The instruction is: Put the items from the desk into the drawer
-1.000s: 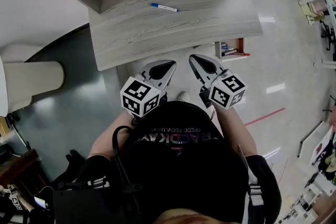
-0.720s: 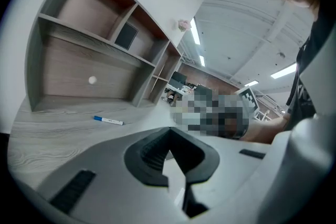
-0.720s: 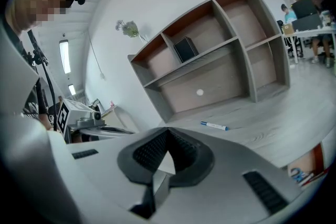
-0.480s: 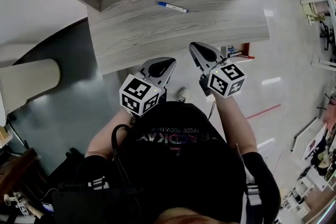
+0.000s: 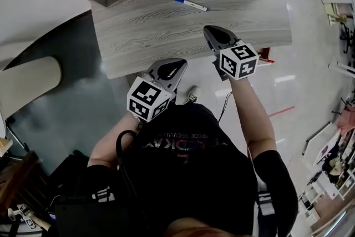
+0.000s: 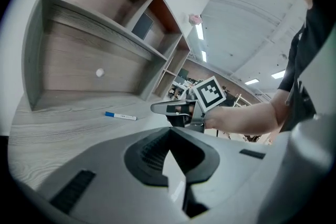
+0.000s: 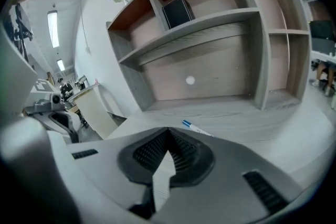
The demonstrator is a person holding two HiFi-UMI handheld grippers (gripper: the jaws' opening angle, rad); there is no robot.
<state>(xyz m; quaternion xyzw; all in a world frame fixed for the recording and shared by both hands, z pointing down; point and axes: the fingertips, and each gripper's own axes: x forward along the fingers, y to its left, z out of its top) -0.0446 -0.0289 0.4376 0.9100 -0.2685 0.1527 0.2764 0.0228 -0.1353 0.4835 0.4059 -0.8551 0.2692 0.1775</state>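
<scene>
The right gripper point(image 7: 168, 136) has its 2 jaws pressed together, the ribbed black pads meeting along 1 line. In the head view it hangs over the front right part of the tabletop point(image 5: 161, 36), its nose pointing toward the back. The left gripper point(image 6: 169, 132) is closed the same way, pad on pad. It sits lower in the head view, at the tabletop's front edge, well apart from the right one.

The pen point(image 5: 190, 4) is the only loose thing on the tabletop. It is slim, with a white barrel and a blue cap. It lies flat and slightly slanted, the blue end toward the left in the head view. It rests near the back of the tabletop, just in front of the hutch point(image 7: 210, 23), beyond the right gripper's nose and apart from it. Only bare grey woodgrain lies between them.

The hutch has grey shelves and reddish inner walls. A small white knob point(image 7: 190, 80) shows on its lower back panel, and a dark box point(image 7: 177, 10) stands in 1 upper compartment. A red edge point(image 5: 266, 57) pokes out under the tabletop's right front side, mostly hidden behind the right gripper's cube. A cream rounded panel point(image 5: 28, 83) stands on the grey floor point(image 5: 72, 102) to the left.
</scene>
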